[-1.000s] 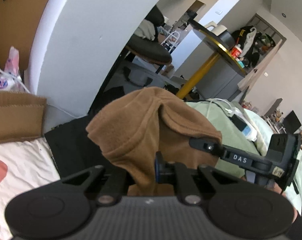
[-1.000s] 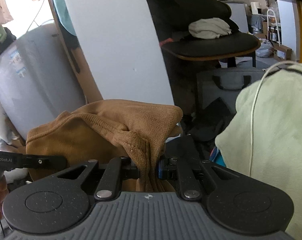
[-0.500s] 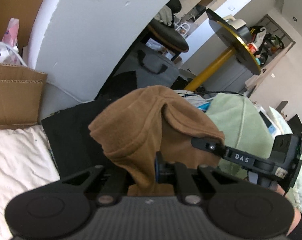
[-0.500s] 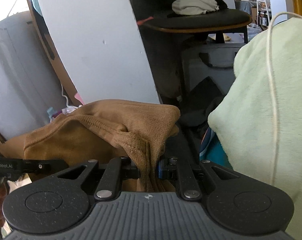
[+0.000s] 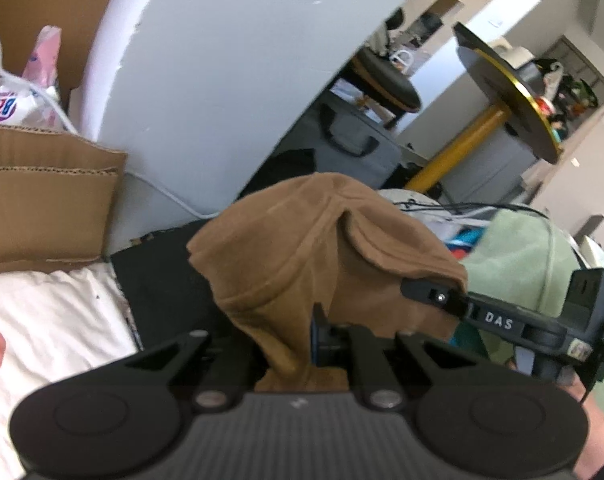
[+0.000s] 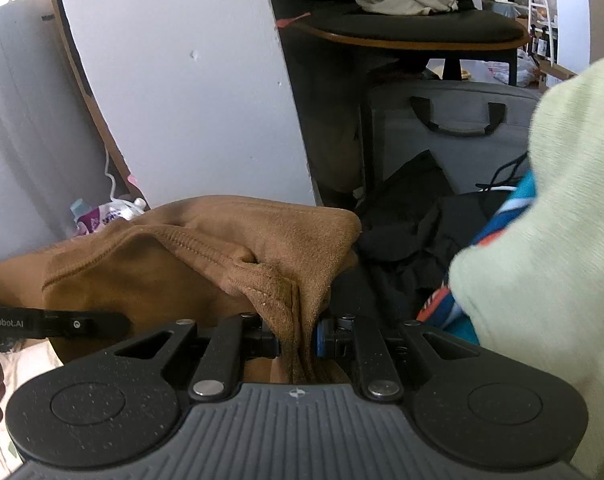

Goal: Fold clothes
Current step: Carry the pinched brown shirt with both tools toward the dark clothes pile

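Both tongs are closed tight on the brown garment point(image 5: 302, 248), each pinching a gathered bunch of its cloth. The left tongs point(image 5: 291, 344) grip one bunch; the right tongs point(image 6: 297, 340) grip another at a stitched seam, so the piece hangs between two held points. Judgement: this two-point hold serves to keep an edge spread and carry the garment to a flat spot for laying out, the fold itself not yet made.

The garment is held up in the air above the bed point(image 5: 41, 320), over the edge where the white sheet meets a black cloth point(image 5: 161, 288). A pale green blanket point(image 6: 542, 240) lies just beside it on the right, a cardboard box point(image 5: 41, 200) stands well apart on the left, and a white board point(image 5: 221, 60) stands behind.

Condition of the garment: soft, fleecy brown fabric, thick, with a ribbed hem and visible stitching along the seam. It is bunched and creased, draping in loose humps over the tongs, not flat anywhere. Which part of the garment each hold has cannot be told
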Demonstrator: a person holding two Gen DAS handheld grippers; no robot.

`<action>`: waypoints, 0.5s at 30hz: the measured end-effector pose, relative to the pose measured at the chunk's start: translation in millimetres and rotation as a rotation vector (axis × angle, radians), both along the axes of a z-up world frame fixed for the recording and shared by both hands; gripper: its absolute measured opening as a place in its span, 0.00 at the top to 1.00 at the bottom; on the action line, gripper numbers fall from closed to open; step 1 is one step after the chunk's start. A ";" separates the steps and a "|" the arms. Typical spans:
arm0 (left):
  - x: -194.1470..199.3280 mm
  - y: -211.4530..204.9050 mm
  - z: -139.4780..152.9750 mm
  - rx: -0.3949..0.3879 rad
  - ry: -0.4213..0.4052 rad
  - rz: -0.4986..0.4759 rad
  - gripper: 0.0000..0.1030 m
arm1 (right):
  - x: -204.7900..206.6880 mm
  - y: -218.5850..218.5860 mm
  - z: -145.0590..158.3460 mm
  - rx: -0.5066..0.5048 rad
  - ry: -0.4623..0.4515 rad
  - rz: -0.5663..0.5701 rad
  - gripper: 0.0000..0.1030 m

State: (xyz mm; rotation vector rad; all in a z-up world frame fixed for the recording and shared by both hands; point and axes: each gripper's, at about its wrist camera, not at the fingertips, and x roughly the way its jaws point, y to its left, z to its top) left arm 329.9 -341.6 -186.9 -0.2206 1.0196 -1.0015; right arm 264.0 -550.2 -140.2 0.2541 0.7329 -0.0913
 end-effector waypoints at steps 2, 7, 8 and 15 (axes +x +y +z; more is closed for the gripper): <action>5.9 -2.9 -4.7 0.011 0.004 0.004 0.92 | 10.3 -2.2 -5.4 -0.010 0.017 0.000 0.84; 23.6 -12.6 -17.7 0.034 -0.006 0.001 0.92 | 36.8 -6.6 -24.9 -0.037 0.056 -0.006 0.84; 28.7 -14.2 -20.8 0.035 -0.007 0.004 0.92 | 41.6 -7.0 -28.4 -0.041 0.061 -0.008 0.84; 66.1 -23.5 -51.7 0.037 -0.004 0.028 0.93 | 82.4 -14.0 -60.4 -0.076 0.091 -0.005 0.83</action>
